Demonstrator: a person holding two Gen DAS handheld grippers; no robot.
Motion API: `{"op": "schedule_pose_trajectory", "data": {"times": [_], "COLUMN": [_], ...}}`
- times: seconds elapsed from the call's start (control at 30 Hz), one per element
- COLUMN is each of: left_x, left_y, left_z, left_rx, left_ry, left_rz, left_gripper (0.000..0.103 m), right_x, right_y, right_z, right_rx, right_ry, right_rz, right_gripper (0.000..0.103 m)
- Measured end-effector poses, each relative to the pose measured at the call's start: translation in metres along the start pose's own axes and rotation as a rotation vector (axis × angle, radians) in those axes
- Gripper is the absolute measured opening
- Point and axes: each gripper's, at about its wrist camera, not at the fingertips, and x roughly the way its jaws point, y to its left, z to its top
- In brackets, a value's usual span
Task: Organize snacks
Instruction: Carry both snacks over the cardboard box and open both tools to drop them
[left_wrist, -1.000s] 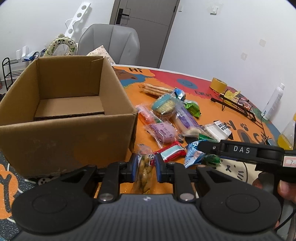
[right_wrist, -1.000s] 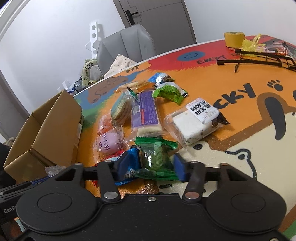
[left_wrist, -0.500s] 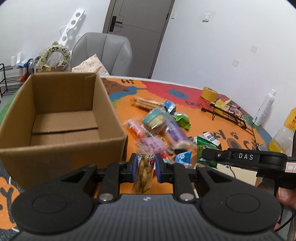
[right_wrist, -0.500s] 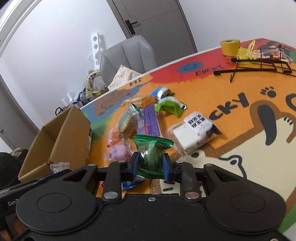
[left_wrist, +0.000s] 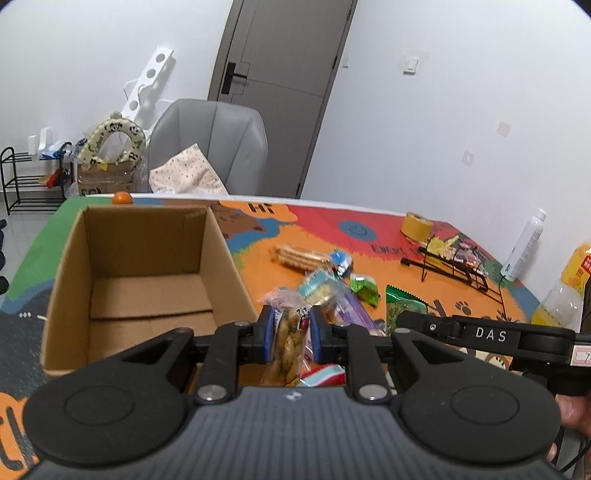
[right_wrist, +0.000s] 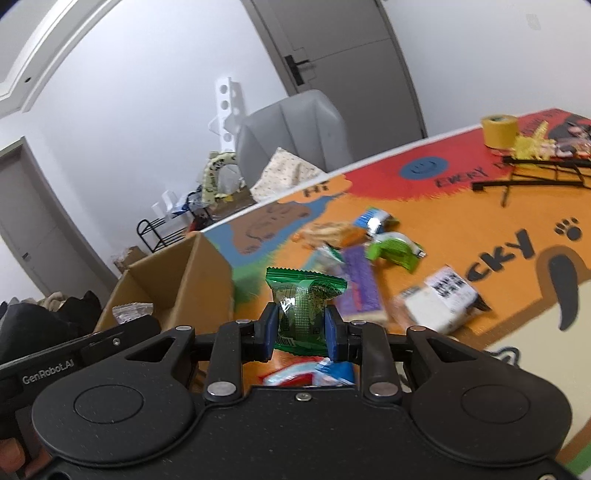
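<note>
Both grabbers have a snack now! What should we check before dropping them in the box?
1. Left gripper pinches the twisty biscuit pack: ok.
2. Right gripper pinches the green snack packet: ok.
3. Cardboard box is open on top: ok.
4. Room inside the box: ok, only its bare bottom shows.
5. Snacks are over the box opening: not ok, both are off to its side, above the table.
6. Packs will not slip from the fingers: cannot tell.
</note>
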Motion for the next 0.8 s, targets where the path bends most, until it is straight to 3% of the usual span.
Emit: {"op": "schedule_pose_trajectory", "data": {"times": [0.8], "left_x": [-0.022], "left_y": [0.100], "left_z": [0.025], "left_rx": [-0.136], "left_ry": [-0.077], "left_rz": [0.104], "left_gripper": [0.019], "right_x": [0.040], "right_y": [0.088], "right_z": [0.009], "right_rx": [-0.099], "right_ry": [0.013], "right_rz": [0.083], "right_gripper": [0.025]}}
